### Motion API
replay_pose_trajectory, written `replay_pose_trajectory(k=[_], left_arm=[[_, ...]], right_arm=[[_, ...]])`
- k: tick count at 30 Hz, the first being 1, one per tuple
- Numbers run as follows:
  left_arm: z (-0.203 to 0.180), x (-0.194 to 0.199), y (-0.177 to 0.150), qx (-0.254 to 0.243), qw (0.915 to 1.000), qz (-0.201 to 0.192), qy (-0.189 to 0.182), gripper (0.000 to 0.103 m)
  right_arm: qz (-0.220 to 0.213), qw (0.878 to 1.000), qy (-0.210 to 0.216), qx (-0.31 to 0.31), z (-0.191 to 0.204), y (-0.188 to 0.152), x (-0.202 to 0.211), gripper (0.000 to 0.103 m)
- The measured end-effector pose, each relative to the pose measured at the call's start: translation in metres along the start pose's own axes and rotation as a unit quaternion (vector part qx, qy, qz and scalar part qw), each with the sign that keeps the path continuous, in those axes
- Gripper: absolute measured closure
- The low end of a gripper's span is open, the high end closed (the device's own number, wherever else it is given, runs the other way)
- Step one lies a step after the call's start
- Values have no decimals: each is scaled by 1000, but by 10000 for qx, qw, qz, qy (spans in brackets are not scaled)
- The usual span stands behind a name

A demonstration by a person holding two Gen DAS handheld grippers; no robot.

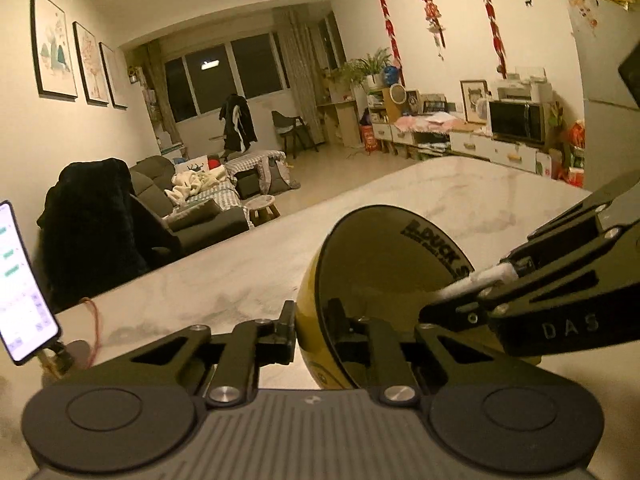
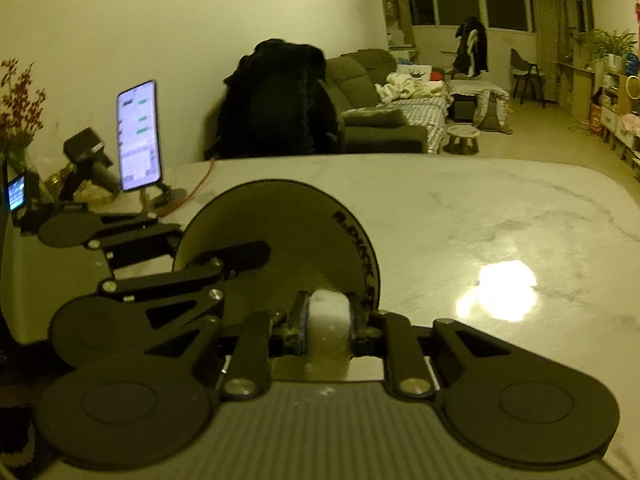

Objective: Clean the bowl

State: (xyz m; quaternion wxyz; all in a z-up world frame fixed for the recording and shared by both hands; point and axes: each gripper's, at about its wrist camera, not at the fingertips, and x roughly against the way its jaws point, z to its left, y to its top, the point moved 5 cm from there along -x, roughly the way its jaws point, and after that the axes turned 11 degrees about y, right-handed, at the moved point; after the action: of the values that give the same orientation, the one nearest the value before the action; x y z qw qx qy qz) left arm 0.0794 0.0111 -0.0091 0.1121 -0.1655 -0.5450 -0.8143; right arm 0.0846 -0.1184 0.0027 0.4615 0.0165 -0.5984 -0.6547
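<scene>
half the bowl [image 1: 384, 280] rim hidden, wad [image 2: 329, 312] blurred

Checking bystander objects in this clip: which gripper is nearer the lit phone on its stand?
Left. The left gripper, clamped on the bowl rim, sits on the phone side. The right gripper, holding the white pad, reaches in from the bowl's far side.

Bare tabletop [image 2: 460, 216] right of bowl [image 2: 280, 232]; phone stand [image 2: 138, 136] leftward
</scene>
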Motion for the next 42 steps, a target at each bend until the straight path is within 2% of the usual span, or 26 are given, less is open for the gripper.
replay_pose_trajectory(k=[5,9,12,18,22,29,36,42], left_arm=[[12,8,3,-323,9994,-98,124,95],[7,2,0,-364,9991,-12,195,89],[2,-2,-4,-264,9993,-72,242,88],[-11,-4,3,-359,9986,-285,253,87],[-24,-4,9,-452,9983,-376,64,87],[-45,-8,12,-754,9957,-531,103,77],[-48,-13,12,-768,9958,-498,82,77],[-51,-13,14,-854,9952,-478,20,77]], right_arm=[[50,9997,178,143,21,-5,-5,82],[11,9995,97,289,32,-4,-8,82],[13,9996,30,276,30,-5,-8,82],[-102,9992,-225,324,23,-4,2,82],[-245,9944,-696,754,21,6,14,83],[-284,9893,-1067,959,6,15,21,83],[-130,9912,-1009,846,-2,-1,22,83],[-256,9887,-1089,1001,3,4,31,83]])
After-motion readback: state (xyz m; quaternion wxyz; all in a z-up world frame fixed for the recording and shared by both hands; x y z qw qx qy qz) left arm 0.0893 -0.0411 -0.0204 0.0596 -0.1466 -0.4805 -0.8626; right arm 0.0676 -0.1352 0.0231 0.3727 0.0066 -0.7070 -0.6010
